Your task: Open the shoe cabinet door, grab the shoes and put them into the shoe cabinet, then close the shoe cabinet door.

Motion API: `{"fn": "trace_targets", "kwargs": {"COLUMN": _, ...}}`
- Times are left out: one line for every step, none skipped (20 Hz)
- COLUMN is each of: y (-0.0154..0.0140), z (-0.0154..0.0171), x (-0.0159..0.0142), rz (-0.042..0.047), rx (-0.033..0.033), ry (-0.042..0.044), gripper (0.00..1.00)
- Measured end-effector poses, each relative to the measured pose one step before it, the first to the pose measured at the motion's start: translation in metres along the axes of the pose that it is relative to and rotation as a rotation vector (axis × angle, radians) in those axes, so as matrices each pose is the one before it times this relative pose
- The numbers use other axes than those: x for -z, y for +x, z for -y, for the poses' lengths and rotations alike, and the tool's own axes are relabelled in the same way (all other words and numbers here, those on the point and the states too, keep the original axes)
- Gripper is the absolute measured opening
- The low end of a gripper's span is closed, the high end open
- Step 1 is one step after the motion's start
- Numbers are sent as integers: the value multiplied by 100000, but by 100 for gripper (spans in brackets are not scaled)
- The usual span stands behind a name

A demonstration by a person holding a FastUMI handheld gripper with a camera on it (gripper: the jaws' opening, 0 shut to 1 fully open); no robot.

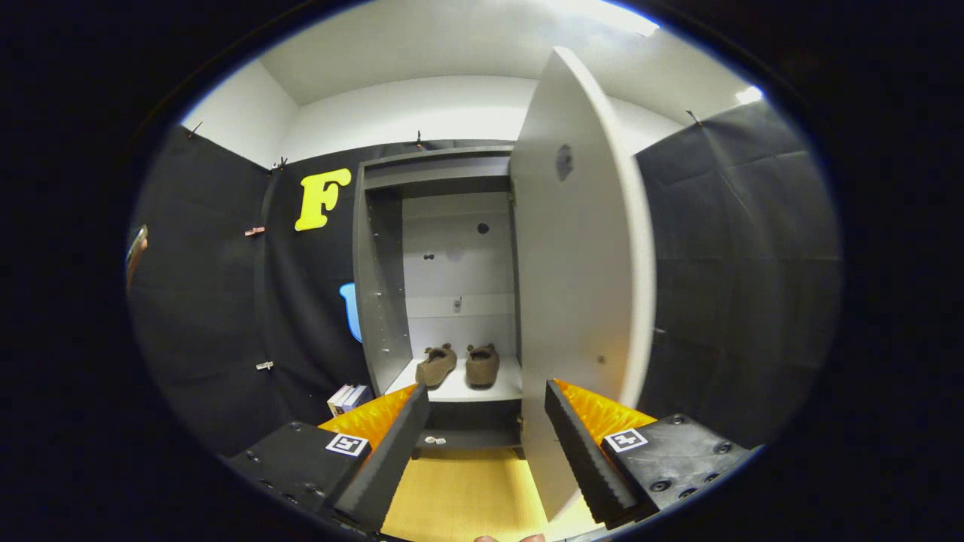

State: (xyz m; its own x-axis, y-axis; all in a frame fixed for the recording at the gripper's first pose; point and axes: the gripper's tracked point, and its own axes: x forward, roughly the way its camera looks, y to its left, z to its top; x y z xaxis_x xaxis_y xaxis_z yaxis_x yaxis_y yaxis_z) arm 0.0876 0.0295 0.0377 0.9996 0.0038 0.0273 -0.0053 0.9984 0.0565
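A grey shoe cabinet [380, 301] stands against the back wall, well beyond my fingers. Its door [580, 256] is swung open to the right, with its lower edge passing just behind my right finger [584, 452]. Two brown shoes [459, 365] sit side by side on the cabinet's lower shelf [493, 388], toes pointing inward. My gripper [486, 433] is open, with nothing between its two fingers. It hangs in front of the cabinet's opening, a little below the shelf.
Yellow wooden floor [459, 497] lies below the fingers. A small stack of books [348, 397] rests on the floor left of the cabinet. A small white object [435, 440] lies under the shelf. Black cloth walls stand on both sides.
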Motion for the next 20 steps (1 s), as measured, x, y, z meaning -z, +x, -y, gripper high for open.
{"fn": "trace_targets", "kwargs": {"y": -1068, "z": 1617, "x": -292, "rz": -187, "rx": 2019, "ry": -1200, "gripper": 98}}
{"fn": "trace_targets", "kwargs": {"y": -1020, "z": 827, "x": -312, "rz": -570, "rx": 2647, "ry": -1008, "gripper": 98}}
{"fn": "trace_targets", "kwargs": {"y": -624, "z": 1307, "x": -396, "rz": 289, "rx": 2234, "ry": 75, "gripper": 98}}
{"fn": "trace_targets", "kwargs": {"y": -438, "z": 1435, "x": -204, "rz": -316, "rx": 2406, "ry": 1023, "gripper": 98}}
{"fn": "trace_targets", "kwargs": {"y": -200, "z": 1607, "x": -81, "rz": -753, "rx": 2788, "ry": 1386, "gripper": 98}}
{"fn": "trace_targets", "kwargs": {"y": 140, "z": 1802, "x": -71, "rz": 230, "rx": 3555, "ry": 510, "gripper": 98}}
{"fn": "trace_targets", "kwargs": {"y": 513, "z": 1888, "x": 174, "rz": -408, "rx": 3737, "ry": -301, "gripper": 98}}
{"fn": "trace_targets", "kwargs": {"y": 587, "z": 1688, "x": 242, "rz": -963, "rx": 2632, "ry": 542, "gripper": 98}}
{"fn": "trace_targets", "kwargs": {"y": 842, "z": 1407, "x": 200, "rz": -620, "rx": 2301, "ry": 1000, "gripper": 98}}
{"fn": "trace_targets", "kwargs": {"y": 1031, "z": 1281, "x": -84, "rz": -276, "rx": 2046, "ry": 480, "gripper": 98}}
{"fn": "trace_targets", "kwargs": {"y": 1101, "z": 963, "x": 63, "rz": 431, "rx": 1653, "ry": -652, "gripper": 98}}
{"fn": "trace_targets", "kwargs": {"y": 1611, "z": 1147, "x": 216, "rz": 46, "rx": 1494, "ry": -1390, "gripper": 98}}
{"fn": "trace_targets", "kwargs": {"y": 1540, "z": 806, "x": 350, "rz": -1317, "rx": 1171, "ry": -517, "gripper": 98}}
{"fn": "trace_targets", "kwargs": {"y": 1619, "z": 619, "x": 233, "rz": -988, "rx": 708, "ry": 1016, "gripper": 98}}
{"fn": "trace_targets", "kwargs": {"y": 1465, "z": 197, "x": 352, "rz": -1585, "rx": 304, "ry": 1078, "gripper": 98}}
{"fn": "trace_targets", "kwargs": {"y": 1449, "z": -173, "x": 441, "rz": -657, "rx": -648, "ry": -128, "gripper": 98}}
{"fn": "trace_targets", "kwargs": {"y": 1275, "z": -325, "x": 465, "rz": -1022, "rx": -33, "ry": -789, "gripper": 98}}
{"fn": "trace_targets", "kwargs": {"y": 926, "z": -753, "x": 21, "rz": -373, "rx": -1715, "ry": 86, "gripper": 98}}
{"fn": "trace_targets", "kwargs": {"y": 308, "z": -1194, "x": -372, "rz": 599, "rx": -3029, "ry": 1143, "gripper": 98}}
{"fn": "trace_targets", "kwargs": {"y": 70, "z": -620, "x": -512, "rz": 1191, "rx": 111, "ry": -621, "gripper": 98}}
